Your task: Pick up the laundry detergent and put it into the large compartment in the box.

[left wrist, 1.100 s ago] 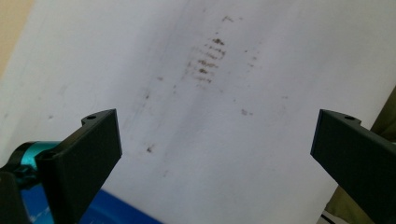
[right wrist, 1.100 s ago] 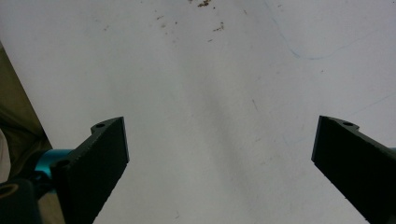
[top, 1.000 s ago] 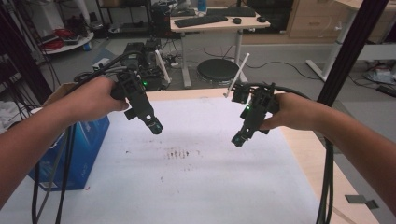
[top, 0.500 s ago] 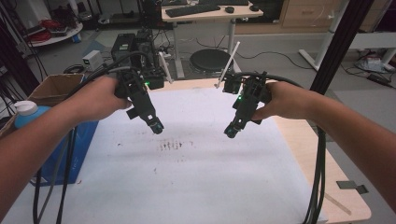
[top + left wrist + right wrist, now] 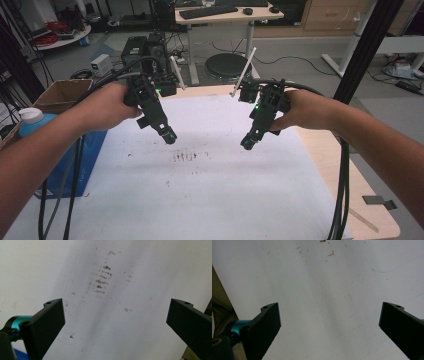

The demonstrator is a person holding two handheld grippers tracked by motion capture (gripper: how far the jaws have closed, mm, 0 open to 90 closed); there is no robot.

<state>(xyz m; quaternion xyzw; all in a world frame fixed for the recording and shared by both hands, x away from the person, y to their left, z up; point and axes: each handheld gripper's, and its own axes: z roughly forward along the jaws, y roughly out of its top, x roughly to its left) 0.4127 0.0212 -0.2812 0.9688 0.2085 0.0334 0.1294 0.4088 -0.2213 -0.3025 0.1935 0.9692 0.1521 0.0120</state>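
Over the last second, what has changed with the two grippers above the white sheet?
Little changed. The left gripper and the right gripper hover over the white sheet as before, both open and empty; the right one drew slightly inward, toward the brown smudges. Nothing was grasped or released. The smudges stayed as they were.

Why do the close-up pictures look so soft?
Left gripper view: the brown smudges on the white sheet are smeared and soft. Right gripper view: faint grey shadow bands cross the sheet. High view: sharper, evenly lit, edges bowed by the wide lens.
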